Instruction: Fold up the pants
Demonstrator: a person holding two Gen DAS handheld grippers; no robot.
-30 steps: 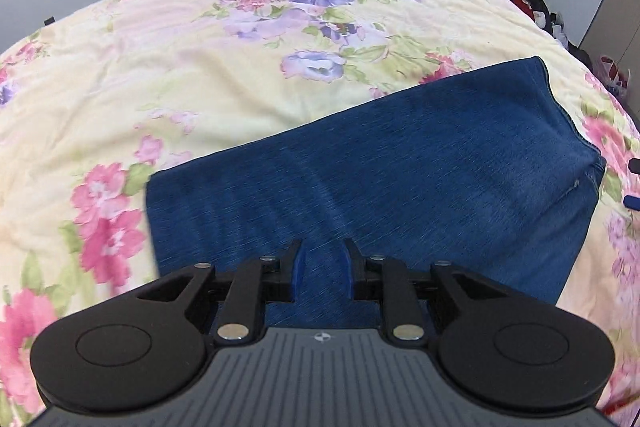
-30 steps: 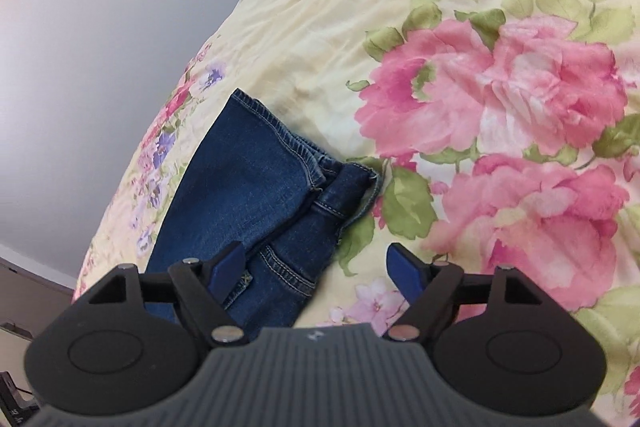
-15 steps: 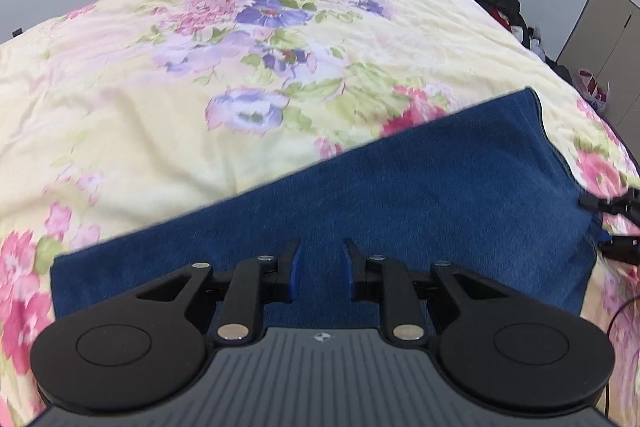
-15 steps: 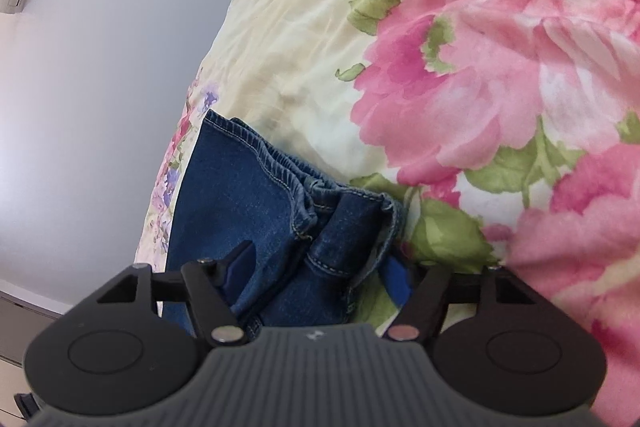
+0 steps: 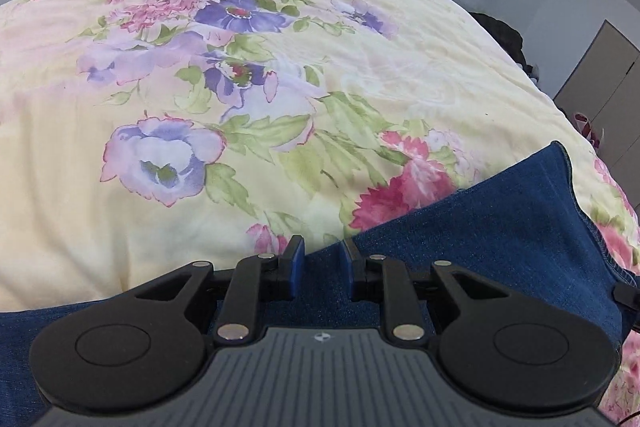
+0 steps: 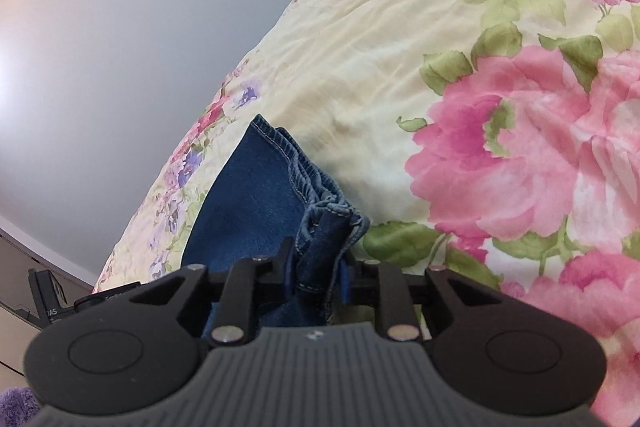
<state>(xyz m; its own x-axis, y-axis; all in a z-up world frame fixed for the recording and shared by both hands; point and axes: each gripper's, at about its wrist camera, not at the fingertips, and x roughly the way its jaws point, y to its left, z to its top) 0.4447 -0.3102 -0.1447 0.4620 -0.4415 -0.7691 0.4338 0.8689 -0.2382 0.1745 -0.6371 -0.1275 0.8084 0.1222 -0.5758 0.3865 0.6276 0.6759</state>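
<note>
While the right gripper (image 6: 316, 263) closes its jaws, a bunched waistband corner of the pants (image 6: 256, 211) now sits between them; a second ago those jaws stood wide apart with the denim merely ahead of them; the pads look to be pressing the fold, so I read this as a grip being taken, not yet settled.

Left gripper (image 5: 320, 259): jaws narrow and unchanged in width; denim edge lies between and beneath them, but whether the pads actually pinch it I cannot tell from this view; its camera has swept along the cloth, since less of the blue panel and more of the floral quilt (image 5: 240, 131) fills the view than before.

Pants (image 5: 500, 227) lie flat on the quilt, one long straight edge running across the left view, the waistband end at the right.

Judgement: both ends are now being claimed; a lift-and-carry to lay one end over the other seems the likely step; risk is the thick bunched corner slipping free.
</note>
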